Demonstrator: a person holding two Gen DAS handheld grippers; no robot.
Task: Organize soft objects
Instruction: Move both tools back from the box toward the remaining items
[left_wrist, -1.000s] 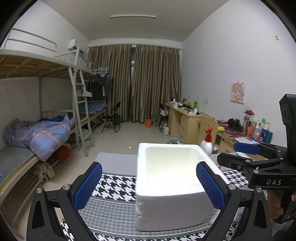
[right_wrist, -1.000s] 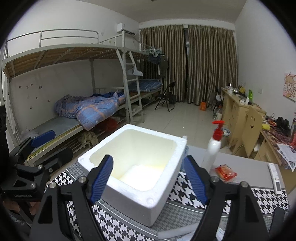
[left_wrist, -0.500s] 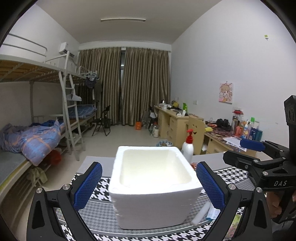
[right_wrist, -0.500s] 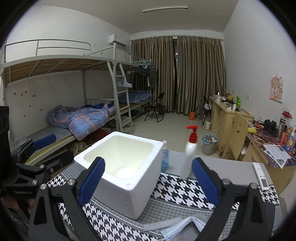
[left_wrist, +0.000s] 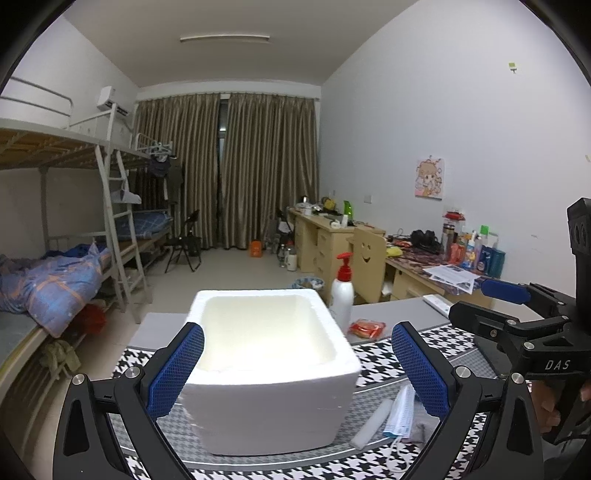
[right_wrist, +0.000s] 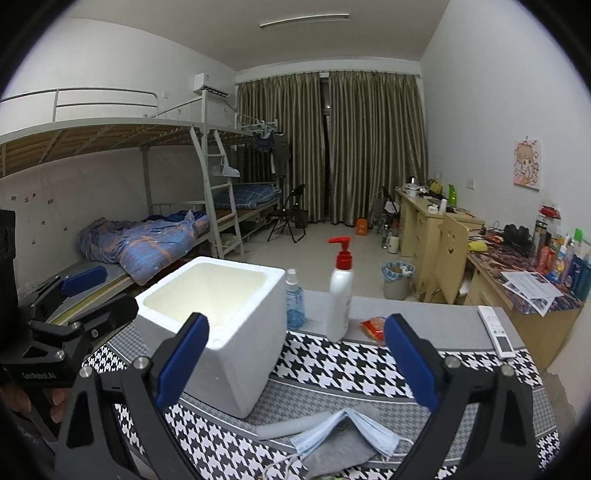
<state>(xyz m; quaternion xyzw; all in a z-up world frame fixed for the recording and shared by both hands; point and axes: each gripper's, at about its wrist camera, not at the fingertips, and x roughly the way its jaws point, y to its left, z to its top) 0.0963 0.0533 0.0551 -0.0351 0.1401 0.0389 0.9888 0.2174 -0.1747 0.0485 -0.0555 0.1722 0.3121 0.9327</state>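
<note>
A white foam box (left_wrist: 273, 369) (right_wrist: 229, 332) stands open-topped on the houndstooth table cloth (right_wrist: 369, 369), and its inside looks bare. To its right, near the front edge, lie a pale blue face mask (right_wrist: 351, 428) (left_wrist: 400, 410), a white foam roll (right_wrist: 291, 428) (left_wrist: 371, 424) and a grey cloth (right_wrist: 340, 450). My left gripper (left_wrist: 298, 332) (right_wrist: 107, 291) is open, short of the box, with nothing in it. My right gripper (right_wrist: 297, 325) (left_wrist: 476, 301) is wide open and holds nothing; it hovers above the mask, to the right of the box.
Behind the box stand a white pump bottle with a red top (right_wrist: 340, 299) (left_wrist: 341, 291) and a small blue spray bottle (right_wrist: 295, 302). A red packet (right_wrist: 373, 326) and a white remote (right_wrist: 495, 330) lie on the grey strip at the back. Bunk beds are left, desks right.
Both grippers have drawn back from the box, which now looks smaller and farther. The right jaws have spread wider. The mask, roll and cloth have come into view.
</note>
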